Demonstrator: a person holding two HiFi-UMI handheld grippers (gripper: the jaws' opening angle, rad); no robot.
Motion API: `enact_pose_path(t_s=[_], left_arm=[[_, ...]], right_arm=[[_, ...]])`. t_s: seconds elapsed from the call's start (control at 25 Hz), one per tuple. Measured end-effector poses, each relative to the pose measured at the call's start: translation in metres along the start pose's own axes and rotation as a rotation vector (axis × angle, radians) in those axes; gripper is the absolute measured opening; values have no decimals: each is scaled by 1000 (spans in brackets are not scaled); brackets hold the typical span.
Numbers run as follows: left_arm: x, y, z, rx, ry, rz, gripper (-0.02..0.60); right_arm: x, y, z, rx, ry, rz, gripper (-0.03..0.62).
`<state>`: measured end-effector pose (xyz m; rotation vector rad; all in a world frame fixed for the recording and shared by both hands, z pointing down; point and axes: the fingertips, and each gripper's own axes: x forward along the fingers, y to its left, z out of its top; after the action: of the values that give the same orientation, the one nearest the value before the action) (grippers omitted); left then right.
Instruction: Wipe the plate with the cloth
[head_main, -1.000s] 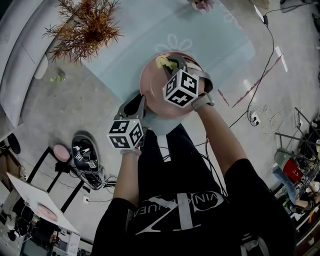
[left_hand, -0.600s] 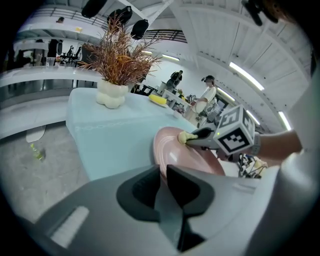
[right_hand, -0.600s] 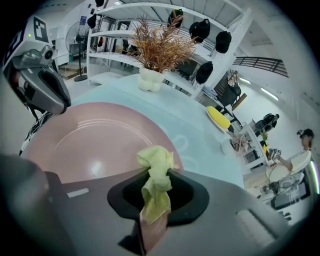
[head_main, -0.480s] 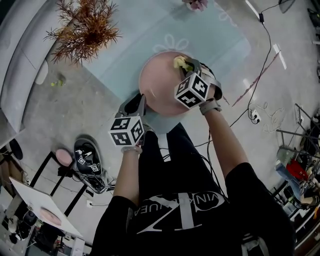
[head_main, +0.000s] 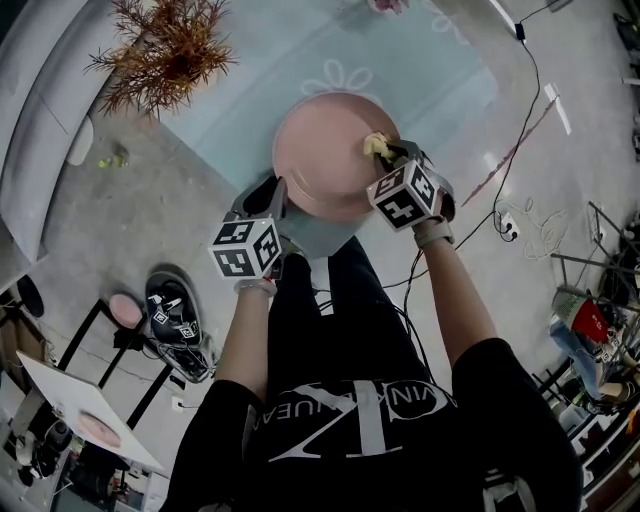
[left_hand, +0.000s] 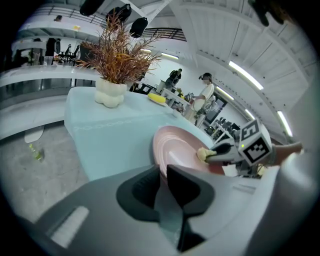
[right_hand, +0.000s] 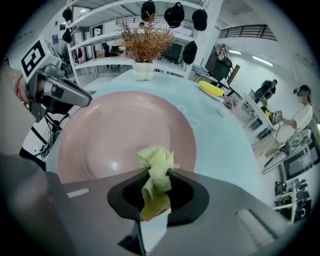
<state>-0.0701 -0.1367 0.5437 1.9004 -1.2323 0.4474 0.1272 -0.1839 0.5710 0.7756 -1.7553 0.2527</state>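
Observation:
A round pink plate (head_main: 325, 150) is held tilted over the edge of a light blue table (head_main: 290, 60). My left gripper (head_main: 272, 203) is shut on the plate's near-left rim; in the left gripper view the rim (left_hand: 170, 150) runs between the shut jaws of the left gripper (left_hand: 163, 172). My right gripper (head_main: 388, 152) is shut on a crumpled yellow-green cloth (head_main: 375, 144) and presses it on the plate's right side. In the right gripper view the cloth (right_hand: 156, 162) bulges from the right gripper (right_hand: 159, 176) against the plate (right_hand: 115, 135).
A dried plant in a white vase (head_main: 165, 50) stands at the table's far left. A yellow object (right_hand: 212, 89) lies further along the table. Cables (head_main: 520, 225) trail over the floor on the right. A stand with gear (head_main: 170, 320) sits at the lower left.
The right gripper has carried the cloth from the plate's far rim round to its right side, nearer me. The left gripper has kept its hold on the rim.

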Motion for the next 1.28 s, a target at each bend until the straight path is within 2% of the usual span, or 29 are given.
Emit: enact_pose_path(t_s=[0.28, 0.44, 0.88, 1.28], left_arm=[[0, 0, 0, 5, 12, -7, 0], [-3, -1, 1, -23, -3, -28, 0], [-8, -3, -3, -64, -7, -72, 0], [-7, 0, -3, -93, -22, -67, 0]], right_arm=[[-14, 40, -18, 66, 17, 112, 77], [-20, 60, -20, 86, 14, 154, 78], [-24, 106, -3, -3, -10, 237, 78], [-15, 142, 37, -98, -69, 345, 81]])
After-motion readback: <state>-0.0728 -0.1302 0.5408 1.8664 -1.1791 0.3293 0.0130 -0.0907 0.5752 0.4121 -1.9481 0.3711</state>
